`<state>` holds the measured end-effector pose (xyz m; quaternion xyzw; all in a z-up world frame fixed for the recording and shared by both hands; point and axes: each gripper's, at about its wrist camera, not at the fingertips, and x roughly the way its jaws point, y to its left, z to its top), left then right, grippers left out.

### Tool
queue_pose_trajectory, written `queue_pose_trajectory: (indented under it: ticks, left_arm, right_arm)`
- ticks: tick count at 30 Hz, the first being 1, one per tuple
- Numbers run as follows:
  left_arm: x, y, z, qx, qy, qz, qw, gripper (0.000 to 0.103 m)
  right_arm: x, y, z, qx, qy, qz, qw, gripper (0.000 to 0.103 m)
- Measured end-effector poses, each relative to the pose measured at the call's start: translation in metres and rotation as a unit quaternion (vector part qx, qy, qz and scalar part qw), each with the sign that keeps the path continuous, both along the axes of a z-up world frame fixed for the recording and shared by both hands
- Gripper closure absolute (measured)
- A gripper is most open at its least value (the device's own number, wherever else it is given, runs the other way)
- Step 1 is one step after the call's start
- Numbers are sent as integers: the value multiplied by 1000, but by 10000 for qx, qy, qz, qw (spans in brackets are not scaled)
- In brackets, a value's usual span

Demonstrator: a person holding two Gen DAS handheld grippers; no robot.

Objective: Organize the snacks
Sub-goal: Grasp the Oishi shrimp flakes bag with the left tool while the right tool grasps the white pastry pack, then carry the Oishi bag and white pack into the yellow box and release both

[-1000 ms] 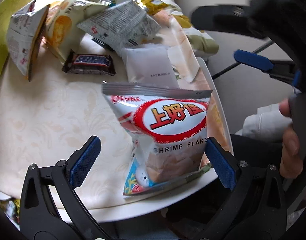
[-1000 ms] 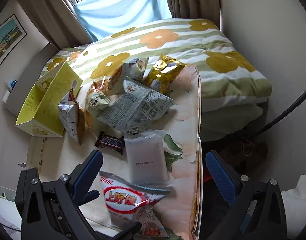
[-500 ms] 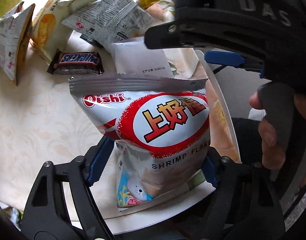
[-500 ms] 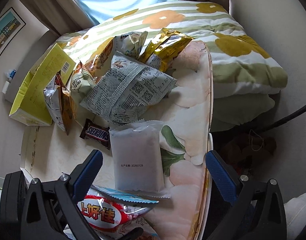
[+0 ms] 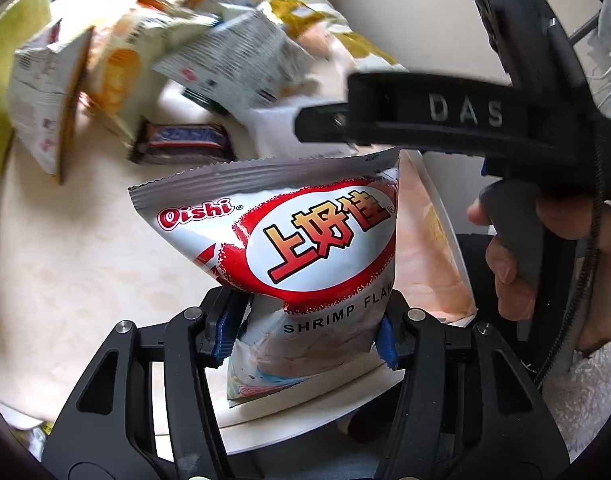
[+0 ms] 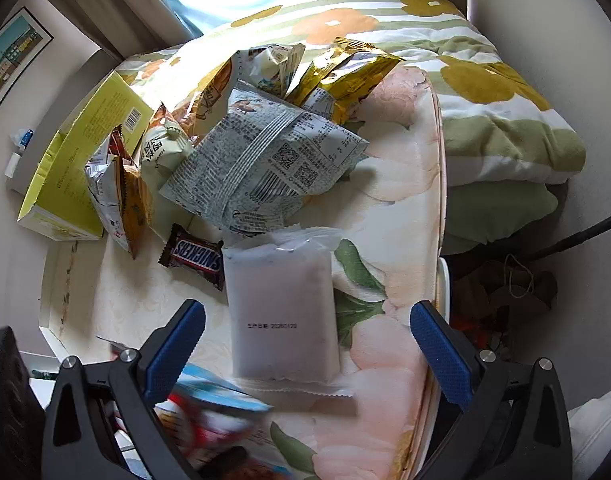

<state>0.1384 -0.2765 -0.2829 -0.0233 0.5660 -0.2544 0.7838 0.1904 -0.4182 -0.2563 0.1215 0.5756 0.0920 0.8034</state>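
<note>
left gripper: clamped on shrimp bag, lower centre of frame
right gripper: jaws wide, empty, over white pouch
step: bag pickup, I judged
next: carry to yellow box, upper left

A red-and-white Oishi shrimp flakes bag stands upright, pinched low, before heaped snack packets.

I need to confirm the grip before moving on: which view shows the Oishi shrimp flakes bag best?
The left wrist view. The Oishi shrimp flakes bag fills its centre, label readable, the left gripper pinching its lower part. The right wrist view catches only a blurred corner at its bottom edge.
</note>
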Motion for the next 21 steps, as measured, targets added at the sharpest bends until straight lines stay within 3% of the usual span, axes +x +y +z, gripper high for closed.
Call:
queue_pose_trajectory:
  ticks: [9,15,21]
  left_arm:
    - [3,54,2,230,48,543,9982,52]
    - [12,91,5,287,-14,956,9950,52]
    - [15,122,13,240,-82,1283,9914,52]
  right_arm:
    - [2,16,-6,88,-43,31,9999,1]
    - [2,27,-17,17,28,127,9999,10]
    - [-2,40,-26,-467,-74,148,9988,16]
